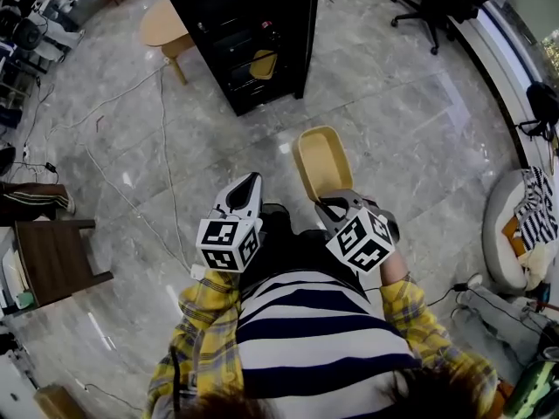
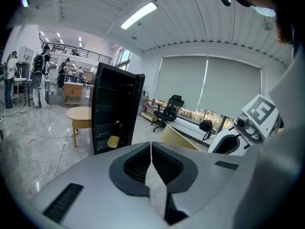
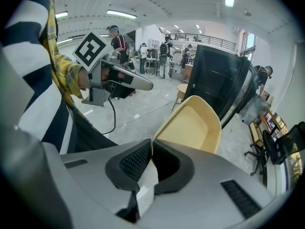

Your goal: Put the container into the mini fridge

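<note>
Head view showed the grey marble-patterned floor (image 1: 393, 103) with the tall black mini fridge (image 1: 240, 33) at 12 o'clock, its shelves exposed, and a round pale wooden table (image 1: 163, 26) just beside it at 11 o'clock. The pale yellow rectangular plastic container (image 1: 321, 160) hung over the floor between the person and the fridge, well apart from it, its near rim pinched between the jaws of the right gripper (image 1: 334, 206). The left gripper (image 1: 246, 182), at 9 o'clock of the container, had its jaws pressed together on nothing.
</note>
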A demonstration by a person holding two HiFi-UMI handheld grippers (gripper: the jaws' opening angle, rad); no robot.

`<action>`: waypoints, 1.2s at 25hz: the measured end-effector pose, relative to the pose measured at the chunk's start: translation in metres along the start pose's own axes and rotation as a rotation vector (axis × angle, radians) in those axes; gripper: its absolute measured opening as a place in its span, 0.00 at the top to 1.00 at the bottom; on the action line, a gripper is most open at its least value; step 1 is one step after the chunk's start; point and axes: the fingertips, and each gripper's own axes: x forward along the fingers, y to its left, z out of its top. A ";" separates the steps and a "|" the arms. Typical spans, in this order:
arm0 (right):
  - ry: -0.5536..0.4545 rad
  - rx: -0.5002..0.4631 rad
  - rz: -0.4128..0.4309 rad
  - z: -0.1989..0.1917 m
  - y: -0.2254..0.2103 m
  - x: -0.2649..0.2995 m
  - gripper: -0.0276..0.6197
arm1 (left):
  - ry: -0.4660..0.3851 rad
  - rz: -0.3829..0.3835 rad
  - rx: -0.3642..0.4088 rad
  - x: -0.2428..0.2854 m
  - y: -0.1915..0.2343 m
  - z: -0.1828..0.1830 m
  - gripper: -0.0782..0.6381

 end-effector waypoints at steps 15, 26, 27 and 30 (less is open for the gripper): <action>0.052 -0.033 -0.010 0.015 -0.039 0.007 0.90 | -0.031 -0.054 -0.034 0.054 0.011 0.037 0.87; 0.094 -0.133 0.048 0.063 -0.087 0.037 0.90 | -0.077 0.013 -0.079 0.080 0.072 0.070 0.87; 0.097 -0.140 0.051 0.067 -0.092 0.041 0.90 | -0.079 0.018 -0.075 0.082 0.077 0.073 0.87; 0.107 -0.161 0.064 0.079 -0.107 0.052 0.90 | -0.082 0.032 -0.062 0.087 0.091 0.079 0.87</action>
